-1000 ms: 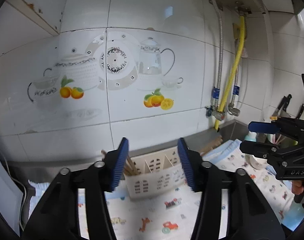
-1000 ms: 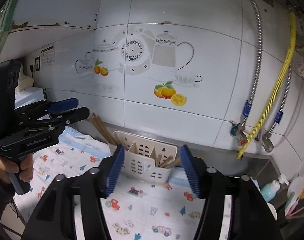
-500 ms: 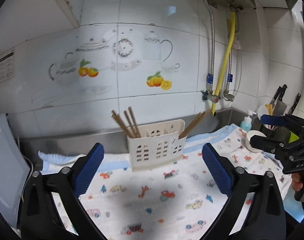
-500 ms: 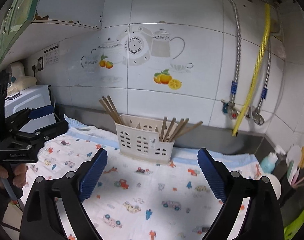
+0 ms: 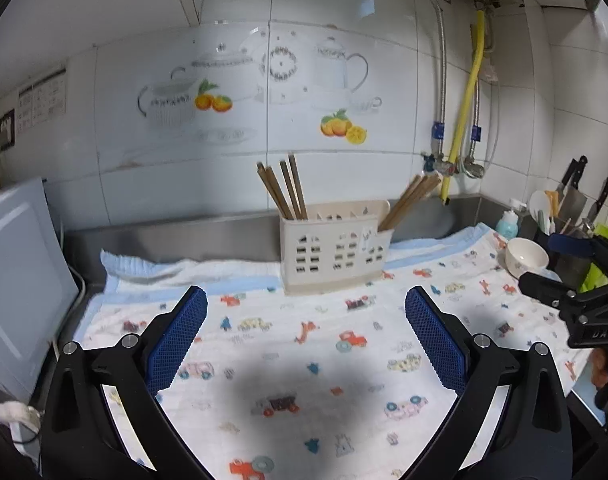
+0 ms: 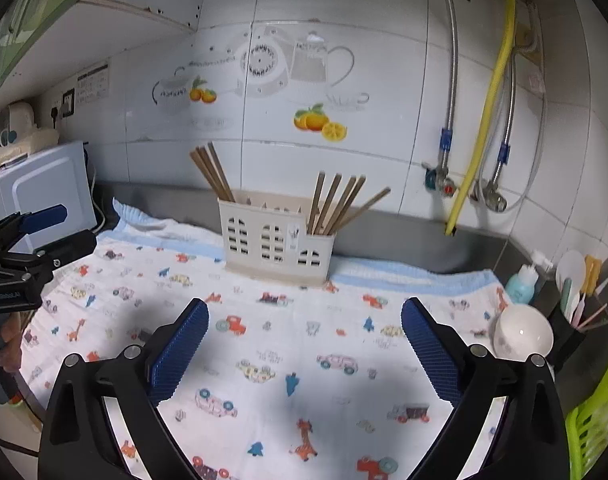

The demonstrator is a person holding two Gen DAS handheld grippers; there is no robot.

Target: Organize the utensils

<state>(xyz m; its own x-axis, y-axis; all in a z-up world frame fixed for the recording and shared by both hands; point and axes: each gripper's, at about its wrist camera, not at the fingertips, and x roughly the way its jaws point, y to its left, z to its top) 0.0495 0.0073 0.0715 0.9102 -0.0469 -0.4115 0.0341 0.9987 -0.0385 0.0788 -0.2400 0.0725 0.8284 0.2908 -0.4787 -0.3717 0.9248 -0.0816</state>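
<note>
Left gripper (image 5: 306, 332) wide open, empty. Right gripper (image 6: 304, 336) opening, nothing between jaws. Beige utensil caddy (image 6: 275, 246) ahead holds chopsticks (image 6: 338, 204).

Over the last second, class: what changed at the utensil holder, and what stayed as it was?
Both grippers drew back from the cream utensil holder. The left gripper went from half-closed jaws to wide open; the right gripper is opening, its jaws empty. Neither took or released anything visible. Unchanged: chopsticks in the holder's left end and chopsticks in its right end, on the printed cloth.
</note>
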